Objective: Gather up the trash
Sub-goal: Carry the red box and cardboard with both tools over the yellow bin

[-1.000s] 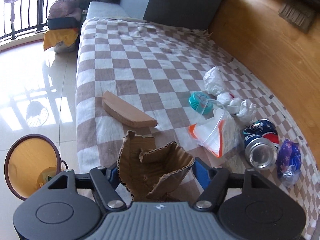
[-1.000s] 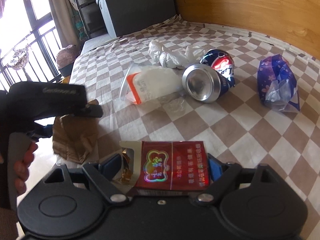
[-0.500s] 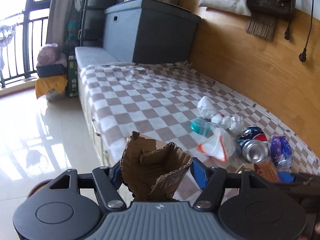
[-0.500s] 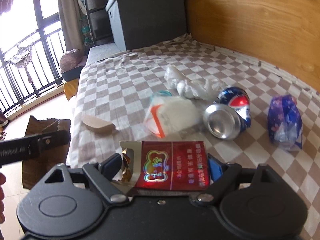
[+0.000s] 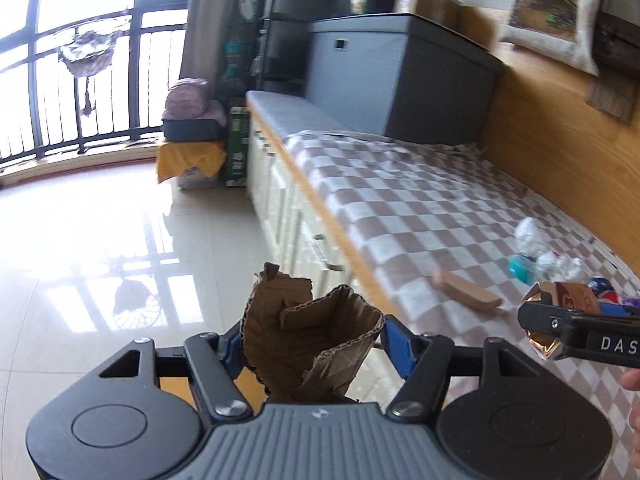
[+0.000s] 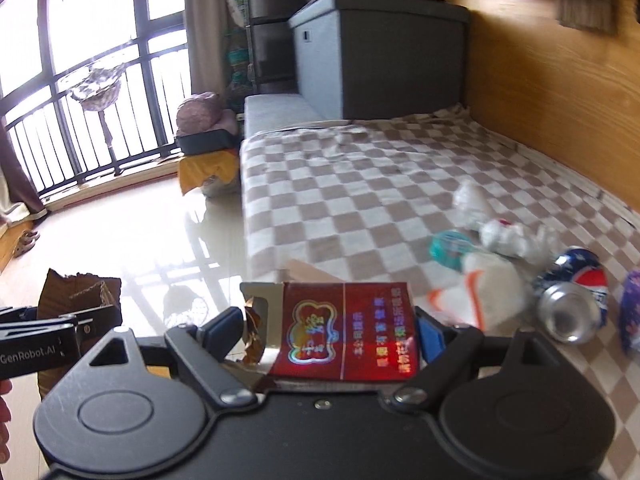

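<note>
- Where the checkered blanket (image 6: 360,184) covers the bench, loose trash lies toward the wooden wall: a crushed soda can (image 6: 572,300), a clear plastic bag (image 6: 484,296), white crumpled wrappers (image 6: 504,232), a teal lid (image 6: 446,242) and a purple wrapper (image 6: 630,312).
- A wooden piece (image 5: 466,294) rests on the blanket near its floor-side edge.
- Left gripper (image 5: 312,344): jaws closed against a torn cardboard scrap (image 5: 304,344), held above the tiled floor (image 5: 100,248).
- Right gripper (image 6: 330,328): jaws clamped on a red cigarette pack (image 6: 348,328), flap torn open, held off the blanket's edge.
</note>
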`<control>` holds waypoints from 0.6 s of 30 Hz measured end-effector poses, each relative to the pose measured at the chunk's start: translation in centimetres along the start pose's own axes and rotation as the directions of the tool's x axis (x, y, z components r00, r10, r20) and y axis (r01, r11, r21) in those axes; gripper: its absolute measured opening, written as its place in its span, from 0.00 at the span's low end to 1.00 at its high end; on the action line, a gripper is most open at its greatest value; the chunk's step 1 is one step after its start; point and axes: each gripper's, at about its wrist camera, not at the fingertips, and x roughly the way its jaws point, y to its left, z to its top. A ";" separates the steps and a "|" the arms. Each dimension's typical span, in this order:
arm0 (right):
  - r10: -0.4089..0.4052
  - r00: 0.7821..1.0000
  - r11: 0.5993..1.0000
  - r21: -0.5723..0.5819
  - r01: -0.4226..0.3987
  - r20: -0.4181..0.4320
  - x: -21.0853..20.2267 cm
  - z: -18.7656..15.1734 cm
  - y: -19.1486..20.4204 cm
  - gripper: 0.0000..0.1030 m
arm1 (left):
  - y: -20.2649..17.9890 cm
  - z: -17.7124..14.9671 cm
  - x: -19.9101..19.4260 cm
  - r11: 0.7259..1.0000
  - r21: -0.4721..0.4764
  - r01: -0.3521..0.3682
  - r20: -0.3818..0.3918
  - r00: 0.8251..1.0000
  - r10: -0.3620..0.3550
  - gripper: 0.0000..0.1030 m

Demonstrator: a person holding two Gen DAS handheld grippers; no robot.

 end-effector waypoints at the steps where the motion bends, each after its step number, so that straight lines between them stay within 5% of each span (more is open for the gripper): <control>1: 0.008 1.000 1.000 -0.015 -0.008 -0.002 0.3 0.0 0.9 0.86 | 1.1 -0.1 -0.1 1.000 -0.011 -0.015 -0.002 1.000 0.015 0.66; 18: 0.153 0.985 0.982 -0.097 -0.161 -0.084 8.6 -1.8 14.2 0.86 | 14.9 -2.6 2.1 0.963 -0.189 -0.192 -0.064 0.981 0.183 0.66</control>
